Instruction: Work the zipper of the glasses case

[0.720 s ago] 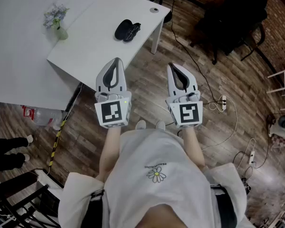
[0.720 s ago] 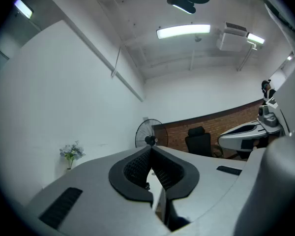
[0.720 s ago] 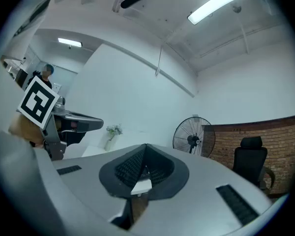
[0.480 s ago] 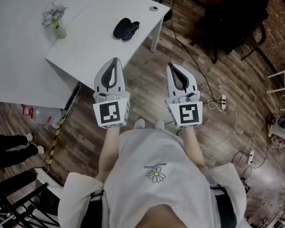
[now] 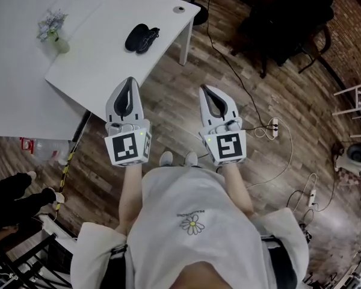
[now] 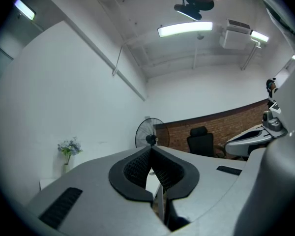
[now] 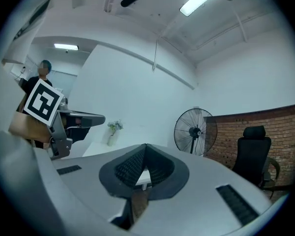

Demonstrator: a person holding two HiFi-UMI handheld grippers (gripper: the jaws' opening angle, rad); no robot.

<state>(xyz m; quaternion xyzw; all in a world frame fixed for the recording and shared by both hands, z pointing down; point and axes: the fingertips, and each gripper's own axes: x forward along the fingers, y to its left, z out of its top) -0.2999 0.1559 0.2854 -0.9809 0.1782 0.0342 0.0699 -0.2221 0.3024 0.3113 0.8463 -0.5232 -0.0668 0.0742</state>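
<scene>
Shifted left across the head view since earlier — table [image 5: 90, 65], case [image 5: 142, 38] and both grippers alike. Left gripper [image 5: 130, 80]: jaws fully together, nothing held, pointing level beside the table's edge. Right gripper [image 5: 206, 90]: same state — closed, empty, over the floor. Case: flat on the table near its corner, well apart from both grippers.
</scene>
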